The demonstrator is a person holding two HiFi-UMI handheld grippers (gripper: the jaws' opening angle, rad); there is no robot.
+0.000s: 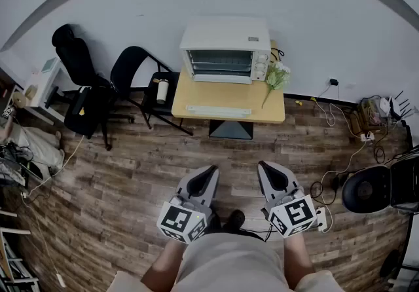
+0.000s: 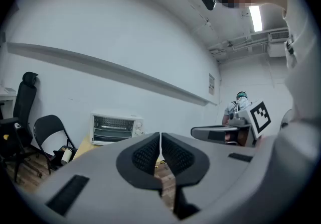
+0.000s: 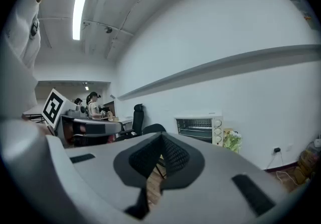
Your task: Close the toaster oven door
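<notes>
View 1: head view
Toaster oven [image 1: 226, 48]: white, at the back of a wooden table [image 1: 196, 95], against the wall, top centre of the frame.
Door [image 1: 218, 111]: appears folded down flat over the table top, with the racks exposed and a pale front bar nearest the person.
Left gripper [image 1: 211, 171]: low in the frame, its 2 jaws pressed together with nothing between them, tips aimed toward the table.
Right gripper [image 1: 263, 166]: near the left one, its 2 jaws also together and empty.
Separation: a wide stretch of wood floor [image 1: 196, 153] lies between both grippers and the table, so the oven is well apart from both.
View 2: left gripper view
Jaws: ribbed pads meet along 1 thin seam and hold nothing.
Oven position: far off, left of the jaw tips, just beyond a black folding chair [image 2: 50, 132].
View 3: right gripper view
Jaws: pads closed against each other, empty.
Oven position: far off, right of the jaw tips, with flowers [image 3: 231, 141] on its right side.
</notes>
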